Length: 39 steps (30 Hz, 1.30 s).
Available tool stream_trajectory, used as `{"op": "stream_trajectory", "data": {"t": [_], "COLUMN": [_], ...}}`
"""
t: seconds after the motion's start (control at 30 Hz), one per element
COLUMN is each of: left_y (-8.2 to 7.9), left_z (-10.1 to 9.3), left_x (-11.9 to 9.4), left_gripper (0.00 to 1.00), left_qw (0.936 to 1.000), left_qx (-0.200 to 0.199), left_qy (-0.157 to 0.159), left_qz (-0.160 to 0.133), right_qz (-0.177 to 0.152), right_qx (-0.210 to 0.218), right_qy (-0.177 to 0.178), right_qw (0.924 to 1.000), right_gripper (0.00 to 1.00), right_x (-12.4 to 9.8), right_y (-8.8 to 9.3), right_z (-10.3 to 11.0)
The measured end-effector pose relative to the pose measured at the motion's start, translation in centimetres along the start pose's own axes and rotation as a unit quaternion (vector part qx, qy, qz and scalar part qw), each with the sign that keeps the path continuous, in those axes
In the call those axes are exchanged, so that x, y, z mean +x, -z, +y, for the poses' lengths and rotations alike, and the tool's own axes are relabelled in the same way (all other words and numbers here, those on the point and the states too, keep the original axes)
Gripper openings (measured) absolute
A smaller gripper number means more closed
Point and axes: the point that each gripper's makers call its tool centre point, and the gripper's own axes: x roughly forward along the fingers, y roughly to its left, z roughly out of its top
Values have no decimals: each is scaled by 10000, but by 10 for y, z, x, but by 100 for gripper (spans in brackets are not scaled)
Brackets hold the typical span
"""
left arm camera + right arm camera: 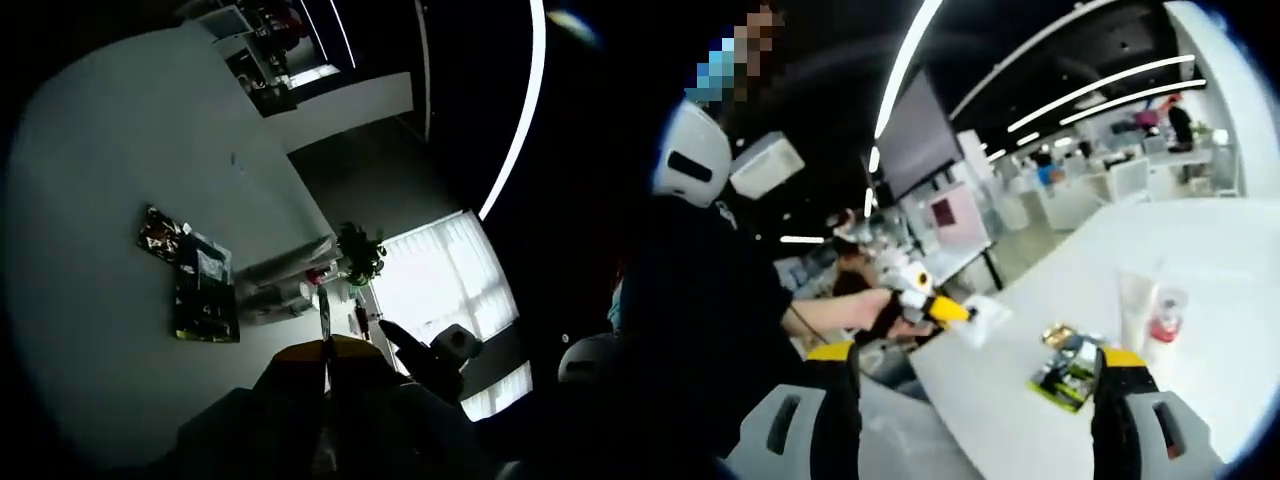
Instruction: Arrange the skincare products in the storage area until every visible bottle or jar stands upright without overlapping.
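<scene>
Small clear bottle (1167, 316) with red contents, upright on white table (1230, 260)

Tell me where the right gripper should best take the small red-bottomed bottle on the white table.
Probably around the clear upper body of the bottle, coming in level from the side: it stands upright on the table, with bare table around it. The right gripper is open.

The left claw (327, 365) has yellow tips pressed close together. Past it lies a white desk (110, 150) with dark packets (205, 290) and a plant (360, 252) near a bright window (445, 270).
</scene>
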Motion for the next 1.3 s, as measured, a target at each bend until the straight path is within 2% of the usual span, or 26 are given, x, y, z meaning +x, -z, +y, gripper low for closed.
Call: {"op": "stream_trajectory", "data": {"t": [0.1, 0.17, 0.27, 0.5, 0.73, 0.93, 1.13, 1.3], "left_y": [0, 0, -3, -5, -6, -6, -14, -17], "left_z": [19, 26, 41, 81, 102, 122, 139, 151], "left_x": [2, 3, 4, 4, 10, 19, 27, 32], "left_gripper": [0, 0, 0, 0, 0, 0, 0, 0], "left_qw": [9998, 9999, 9998, 9985, 9974, 9961, 9953, 9942], "left_qx": [-117, -55, -173, -337, -470, -519, -585, -649], "left_qy": [-142, -93, -95, -417, -514, -623, -711, -803], "left_qz": [27, 81, 78, 136, 176, 338, 295, 302], "right_qz": [57, 86, 100, 216, 234, 235, 367, 331], "right_qx": [-90, -115, -90, 24, 206, 294, 420, 538], "right_qy": [106, 167, 242, 263, 336, 483, 498, 474], "right_qw": [9999, 9998, 9996, 9994, 9989, 9981, 9972, 9969], "right_gripper": [99, 99, 99, 99, 99, 98, 98, 97], "right_x": [-1, -1, 0, 5, 5, 4, 2, 5], "right_y": [4, 7, 10, 17, 20, 22, 32, 32], "right_z": [-7, -11, -18, -26, -37, -43, -47, -49]}}
